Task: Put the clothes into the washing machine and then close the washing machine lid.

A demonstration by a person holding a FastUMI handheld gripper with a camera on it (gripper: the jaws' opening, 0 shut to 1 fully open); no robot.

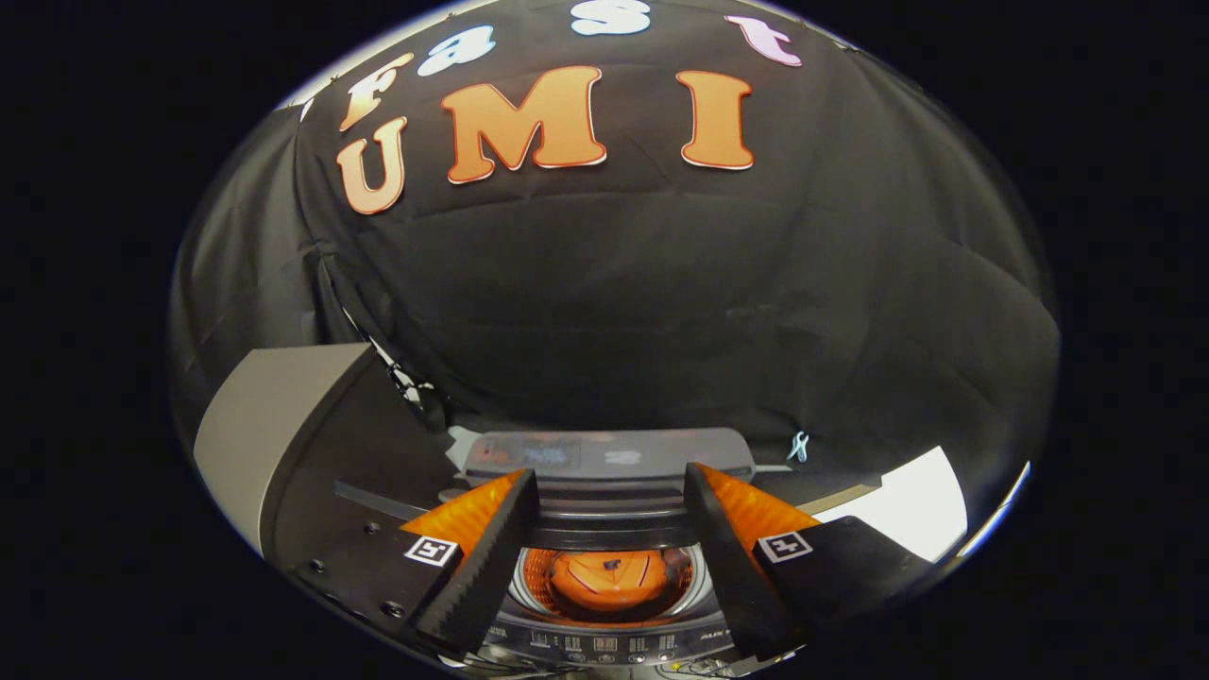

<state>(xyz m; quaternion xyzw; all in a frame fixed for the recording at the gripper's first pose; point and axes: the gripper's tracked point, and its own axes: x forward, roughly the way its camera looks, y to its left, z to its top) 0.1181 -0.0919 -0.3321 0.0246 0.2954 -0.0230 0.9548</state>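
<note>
We see gripper (609,510) spread wide, holding nothing, above washing machine (604,642); orange clothes (609,578) inside drum (529,574), lid (604,453) raised beyond fingertips.

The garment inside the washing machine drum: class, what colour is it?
Orange. The garment lies in the open drum, seen between the open gripper fingers in the gripper view.

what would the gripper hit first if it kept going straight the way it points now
Likely the raised washing machine lid, which stands just beyond the open gripper. The fingers hold nothing, and the drum with orange clothes lies below that line. Depth is hard to judge in this view.
</note>
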